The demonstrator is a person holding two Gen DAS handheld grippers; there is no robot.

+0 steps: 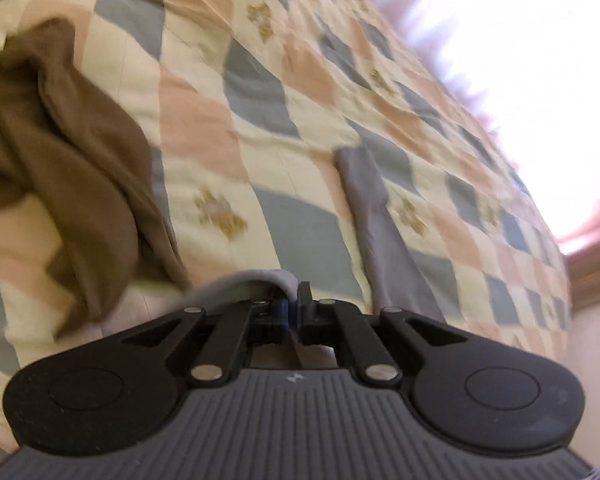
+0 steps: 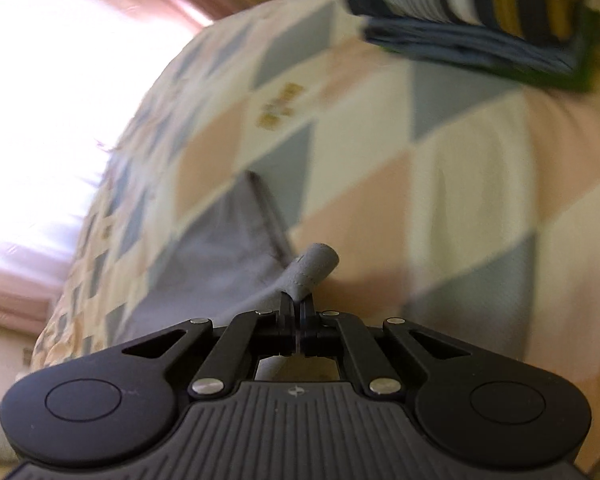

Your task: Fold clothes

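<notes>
A grey garment (image 1: 374, 216) lies stretched over the checked quilt (image 1: 260, 128). My left gripper (image 1: 294, 294) is shut on a pale grey edge of it (image 1: 260, 278), low over the bed. In the right wrist view the same grey garment (image 2: 220, 248) spreads to the left, and my right gripper (image 2: 299, 304) is shut on a bunched corner of it (image 2: 314, 266), which sticks up past the fingertips. A crumpled brown garment (image 1: 72, 160) lies on the quilt to the left of my left gripper.
A stack of folded clothes (image 2: 480, 20), striped and blue, sits on the quilt (image 2: 460, 184) at the far right. A bright window with pink curtains (image 2: 40, 100) stands beyond the bed. The bed's edge falls off at the right in the left wrist view (image 1: 560, 280).
</notes>
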